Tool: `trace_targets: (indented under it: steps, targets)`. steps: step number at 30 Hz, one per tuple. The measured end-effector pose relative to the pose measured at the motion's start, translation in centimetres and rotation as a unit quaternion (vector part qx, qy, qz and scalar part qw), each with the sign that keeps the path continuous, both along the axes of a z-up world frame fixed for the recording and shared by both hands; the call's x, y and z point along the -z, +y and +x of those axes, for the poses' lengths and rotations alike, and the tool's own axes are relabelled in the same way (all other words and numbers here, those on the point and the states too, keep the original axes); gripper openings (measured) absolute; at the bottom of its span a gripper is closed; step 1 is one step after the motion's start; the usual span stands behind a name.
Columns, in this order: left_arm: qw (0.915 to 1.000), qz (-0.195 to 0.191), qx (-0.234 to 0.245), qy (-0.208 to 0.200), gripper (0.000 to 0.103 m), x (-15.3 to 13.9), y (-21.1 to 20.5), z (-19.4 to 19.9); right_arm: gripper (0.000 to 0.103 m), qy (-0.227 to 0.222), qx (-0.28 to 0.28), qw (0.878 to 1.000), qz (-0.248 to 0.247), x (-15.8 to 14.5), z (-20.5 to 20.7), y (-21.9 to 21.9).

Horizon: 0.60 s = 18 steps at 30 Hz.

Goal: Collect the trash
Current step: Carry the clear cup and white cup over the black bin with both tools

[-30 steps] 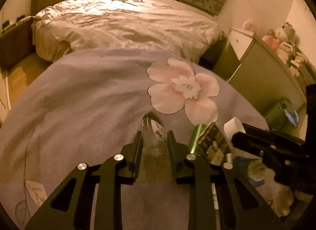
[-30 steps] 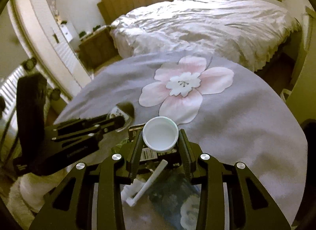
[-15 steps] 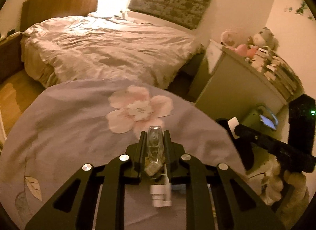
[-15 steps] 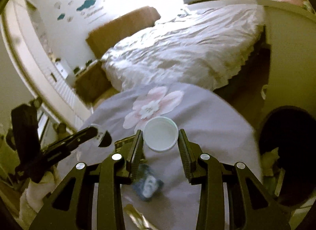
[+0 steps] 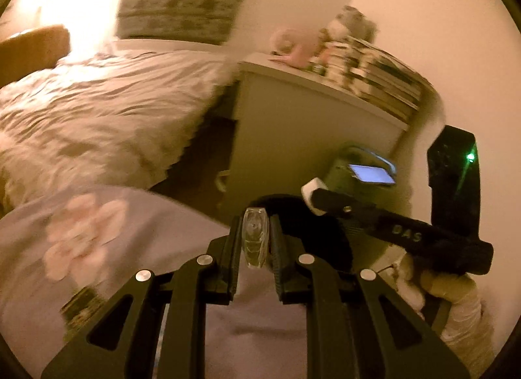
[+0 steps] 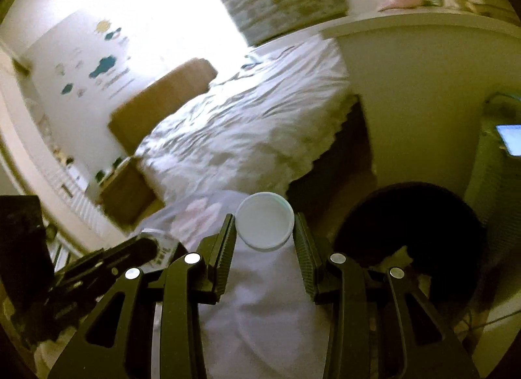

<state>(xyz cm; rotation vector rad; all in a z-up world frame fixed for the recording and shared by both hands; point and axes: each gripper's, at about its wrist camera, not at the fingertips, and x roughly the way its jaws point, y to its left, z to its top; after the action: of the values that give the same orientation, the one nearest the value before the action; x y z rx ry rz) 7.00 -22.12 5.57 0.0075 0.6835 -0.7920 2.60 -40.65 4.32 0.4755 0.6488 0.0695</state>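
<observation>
My left gripper (image 5: 254,232) is shut on a clear, squashed plastic bottle (image 5: 254,242), held up off the purple flower rug (image 5: 81,232). My right gripper (image 6: 264,225) is shut on a white cup (image 6: 264,221), its mouth facing the camera. Just right of the cup stands a round black bin (image 6: 410,232); in the left wrist view the bin (image 5: 316,235) sits straight behind the bottle. The right gripper (image 5: 314,196) with the cup (image 5: 309,191) hangs over the bin's far rim. The left gripper (image 6: 153,245) and its bottle (image 6: 162,248) show at lower left in the right wrist view.
A wrapper (image 5: 78,307) lies on the rug at lower left. A bed (image 5: 97,102) stands beyond the rug, a white dresser (image 5: 309,111) with books and soft toys to its right. A green device with a lit screen (image 5: 368,173) stands behind the bin.
The left gripper closed on the bottle and lifted it off the rug. Both grippers rose and swung right, from over the trash pile to the black bin.
</observation>
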Motion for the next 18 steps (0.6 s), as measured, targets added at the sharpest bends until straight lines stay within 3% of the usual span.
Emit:
trace_targets:
  steps: [9, 18]
  targets:
    - [0.9981, 0.011, 0.06, -0.003, 0.017, 0.3, -7.0, -0.4, 0.037, 0.015, 0.058, 0.998, 0.011, 1.8, -1.4, -6.1]
    - [0.9961, 0.023, 0.085, 0.006, 0.017, 1.3, -10.3, 0.0, 0.037, 0.033, 0.082, 0.996, 0.023, 4.0, -1.5, -8.4]
